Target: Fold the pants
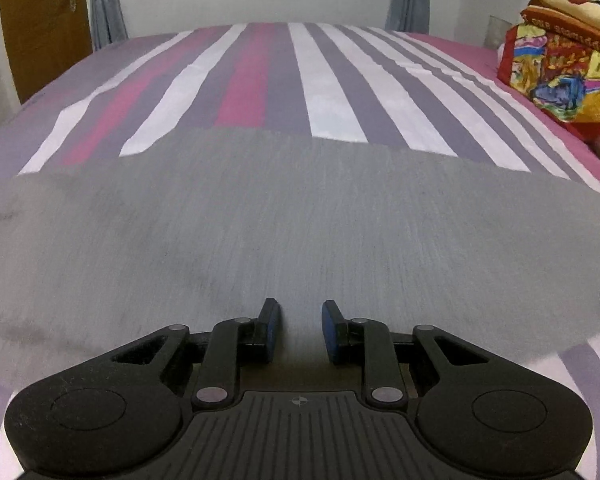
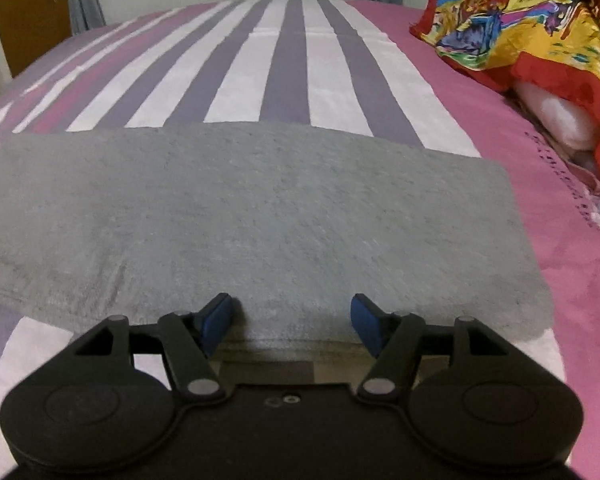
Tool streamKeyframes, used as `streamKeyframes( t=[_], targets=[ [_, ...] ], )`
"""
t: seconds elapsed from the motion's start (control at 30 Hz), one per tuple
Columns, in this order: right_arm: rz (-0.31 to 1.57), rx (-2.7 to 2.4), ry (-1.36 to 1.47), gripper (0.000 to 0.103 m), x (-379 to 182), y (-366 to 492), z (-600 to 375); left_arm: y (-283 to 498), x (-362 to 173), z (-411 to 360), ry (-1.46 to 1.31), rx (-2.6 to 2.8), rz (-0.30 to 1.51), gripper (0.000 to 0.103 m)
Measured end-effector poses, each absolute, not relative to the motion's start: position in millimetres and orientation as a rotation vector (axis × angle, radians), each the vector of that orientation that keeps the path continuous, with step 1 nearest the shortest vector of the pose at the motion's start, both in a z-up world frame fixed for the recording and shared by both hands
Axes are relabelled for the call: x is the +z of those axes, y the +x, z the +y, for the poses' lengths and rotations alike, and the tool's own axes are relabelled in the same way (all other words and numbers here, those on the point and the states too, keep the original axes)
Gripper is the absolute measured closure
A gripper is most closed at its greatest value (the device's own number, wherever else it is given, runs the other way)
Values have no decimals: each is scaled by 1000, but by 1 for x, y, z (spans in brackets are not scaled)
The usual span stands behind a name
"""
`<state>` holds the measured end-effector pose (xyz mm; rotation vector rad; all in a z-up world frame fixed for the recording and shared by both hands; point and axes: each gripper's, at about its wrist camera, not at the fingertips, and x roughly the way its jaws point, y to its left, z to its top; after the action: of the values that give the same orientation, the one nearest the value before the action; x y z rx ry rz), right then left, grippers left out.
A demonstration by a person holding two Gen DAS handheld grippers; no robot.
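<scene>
Our left hand-held gripper [image 1: 301, 330] sits at the bottom of its view with its blue pads [image 1: 273, 330] drawn close, a narrow gap between them. Grey cloth fills that gap, but we cannot tell whether the pads pinch it. Our right hand-held gripper [image 2: 291, 326] stands with its jaws wide apart; the near edge of the cloth lies between its blue fingers [image 2: 216, 322] and they do not press on it.

Just beyond both grippers lie the grey pants [image 2: 252, 216], spread flat across the bed [image 2: 284, 68] as a broad rectangular slab. In the right view we see layered edges at the near side, so the cloth is doubled. Its surface looks soft and smooth, with few wrinkles, and its right end has a clean straight edge.

Past the pants, the bed sheet runs away in purple, white and pink stripes. At the right side of the bed rests a pile of brightly patterned bedding [image 2: 540, 36] in red, yellow and blue, well apart from the pants. Nothing lies on the pants themselves.

Farthest off we see grey curtains [image 1: 106, 4] against a pale wall, and a brown wooden door [image 1: 40, 20] at the left.
</scene>
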<state>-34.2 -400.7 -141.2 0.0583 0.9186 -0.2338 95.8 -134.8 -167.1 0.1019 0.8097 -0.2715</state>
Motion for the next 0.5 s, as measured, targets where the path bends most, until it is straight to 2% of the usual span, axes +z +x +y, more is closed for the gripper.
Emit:
streamKeyframes(
  t=[0.17, 0.5],
  targets=[
    [938, -257, 104, 32, -130, -55, -401, 82, -171, -119, 108, -313, 800, 78],
    [912, -276, 236, 28, -132, -62, -420, 86, -171, -125, 114, -289, 820, 78]
  ],
)
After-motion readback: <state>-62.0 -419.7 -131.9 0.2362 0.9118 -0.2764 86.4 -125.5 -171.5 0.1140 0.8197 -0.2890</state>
